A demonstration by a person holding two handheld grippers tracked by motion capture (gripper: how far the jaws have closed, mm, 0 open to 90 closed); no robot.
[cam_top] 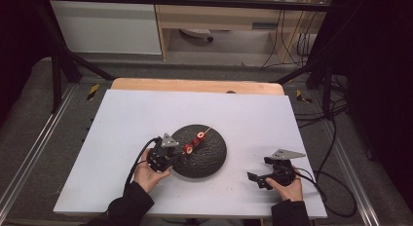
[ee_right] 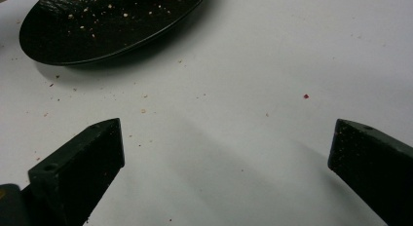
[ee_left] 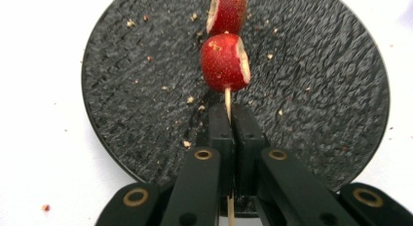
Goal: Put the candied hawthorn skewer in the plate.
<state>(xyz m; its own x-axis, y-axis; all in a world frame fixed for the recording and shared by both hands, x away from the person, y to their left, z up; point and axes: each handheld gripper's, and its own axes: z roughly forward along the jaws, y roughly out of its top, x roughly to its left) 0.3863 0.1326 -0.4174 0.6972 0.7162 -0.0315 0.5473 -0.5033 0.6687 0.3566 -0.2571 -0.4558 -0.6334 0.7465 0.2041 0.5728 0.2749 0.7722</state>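
White desk (cam_top: 126, 138) carries a black plate (cam_top: 214, 160) near its front edge, where the left claw (ee_left: 229, 121) pinches a fruit skewer (ee_left: 225, 63) not yet set down, while the right claw (ee_right: 226, 153) waits wide open, empty.

From my left tongs' (ee_left: 229, 123) camera, the skewer (ee_left: 227, 102) vanishes between the closed jaws, and only a sliver shows again at the bottom edge. A 2nd fruit piece (ee_left: 226, 11) is cut by the top edge, and a 3rd is barely a red corner there. The plate (ee_left: 122, 89) runs off the top and hides behind the jaws below. From my right tongs' (ee_right: 226, 153) camera, the plate (ee_right: 97, 21) is cropped at the top and both jaws by the frame. In the high view, the fruit (cam_top: 194, 142) is too small to count.
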